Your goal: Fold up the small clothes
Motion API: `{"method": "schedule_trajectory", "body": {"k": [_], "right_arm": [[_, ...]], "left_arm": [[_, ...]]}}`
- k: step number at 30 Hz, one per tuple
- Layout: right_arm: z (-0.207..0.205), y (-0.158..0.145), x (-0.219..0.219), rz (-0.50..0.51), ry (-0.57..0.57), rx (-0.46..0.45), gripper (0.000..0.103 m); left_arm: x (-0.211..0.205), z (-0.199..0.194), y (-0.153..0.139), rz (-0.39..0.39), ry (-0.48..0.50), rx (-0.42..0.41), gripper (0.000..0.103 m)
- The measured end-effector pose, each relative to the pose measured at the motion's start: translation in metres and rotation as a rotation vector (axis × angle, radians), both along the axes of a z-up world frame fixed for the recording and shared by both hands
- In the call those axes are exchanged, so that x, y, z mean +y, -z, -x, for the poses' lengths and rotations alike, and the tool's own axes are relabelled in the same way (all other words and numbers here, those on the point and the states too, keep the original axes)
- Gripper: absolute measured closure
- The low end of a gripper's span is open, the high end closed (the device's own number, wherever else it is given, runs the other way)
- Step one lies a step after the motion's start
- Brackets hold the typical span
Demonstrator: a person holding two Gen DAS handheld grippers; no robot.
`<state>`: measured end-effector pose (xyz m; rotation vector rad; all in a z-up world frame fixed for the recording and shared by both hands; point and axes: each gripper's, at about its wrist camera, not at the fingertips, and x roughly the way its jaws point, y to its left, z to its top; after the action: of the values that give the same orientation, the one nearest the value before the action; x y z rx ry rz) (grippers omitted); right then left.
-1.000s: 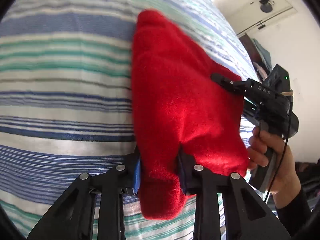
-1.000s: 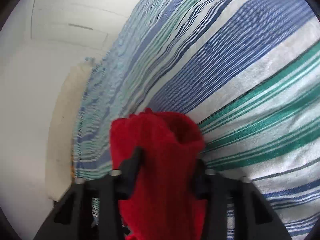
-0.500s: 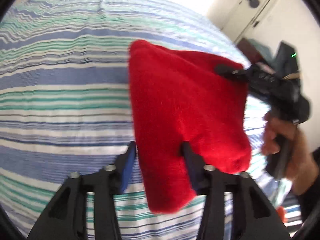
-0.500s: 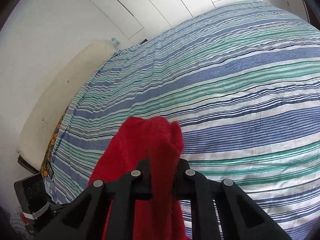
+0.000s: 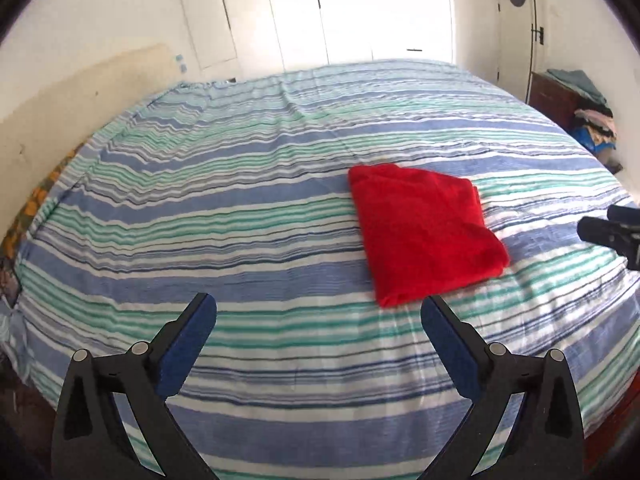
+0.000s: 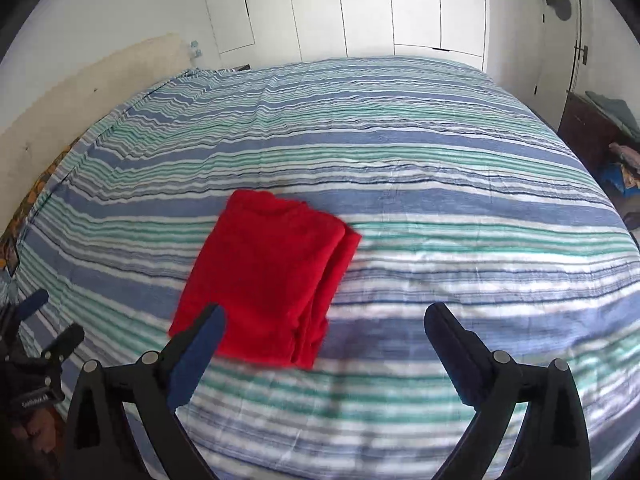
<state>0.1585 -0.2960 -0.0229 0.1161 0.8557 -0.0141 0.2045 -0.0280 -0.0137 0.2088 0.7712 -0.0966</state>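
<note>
A red garment [image 5: 424, 232] lies folded into a flat rectangle on the striped bed [image 5: 240, 208]. In the right wrist view the red garment [image 6: 268, 280] shows stacked layers along its right edge. My left gripper [image 5: 318, 312] is open and empty, pulled back above the bed, with the garment ahead and to the right. My right gripper [image 6: 324, 320] is open and empty, with the garment ahead and to the left, its near edge between the fingers. The right gripper's tip [image 5: 608, 230] shows at the right edge of the left wrist view; the left gripper [image 6: 36, 344] shows at the lower left of the right wrist view.
The bed's blue, green and white striped cover fills both views. White wardrobe doors [image 5: 360, 12] stand behind the bed. A dark wooden cabinet [image 5: 556, 100] with piled clothes stands at the right. A beige headboard [image 5: 80, 92] runs along the left wall.
Both grippers let go of the red garment and opened. It now lies folded on the bed, and both grippers have pulled back and up from it.
</note>
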Motion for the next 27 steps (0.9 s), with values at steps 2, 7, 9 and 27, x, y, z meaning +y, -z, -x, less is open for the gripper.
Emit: {"method": "schedule_trajectory", "body": {"k": [2, 7, 9, 27], "right_arm": [[0.036, -0.003, 0.013, 0.001, 0.016, 0.012, 0.003], [0.102, -0.002, 0.042, 0.004, 0.027, 0.048, 0.003], [0.118, -0.002, 0.053, 0.015, 0.025, 0.05, 0.004], [0.188, -0.024, 0.087, 0.185, -0.028, 0.113, 0.004]], "left_arm": [[0.003, 0.014, -0.001, -0.025, -0.022, 0.019, 0.001], [0.01, 0.038, 0.001, -0.054, -0.023, 0.074, 0.001], [0.012, 0.049, 0.003, -0.055, -0.031, 0.096, 0.001], [0.032, 0.1, -0.006, 0.031, 0.04, 0.274, 0.001]]}}
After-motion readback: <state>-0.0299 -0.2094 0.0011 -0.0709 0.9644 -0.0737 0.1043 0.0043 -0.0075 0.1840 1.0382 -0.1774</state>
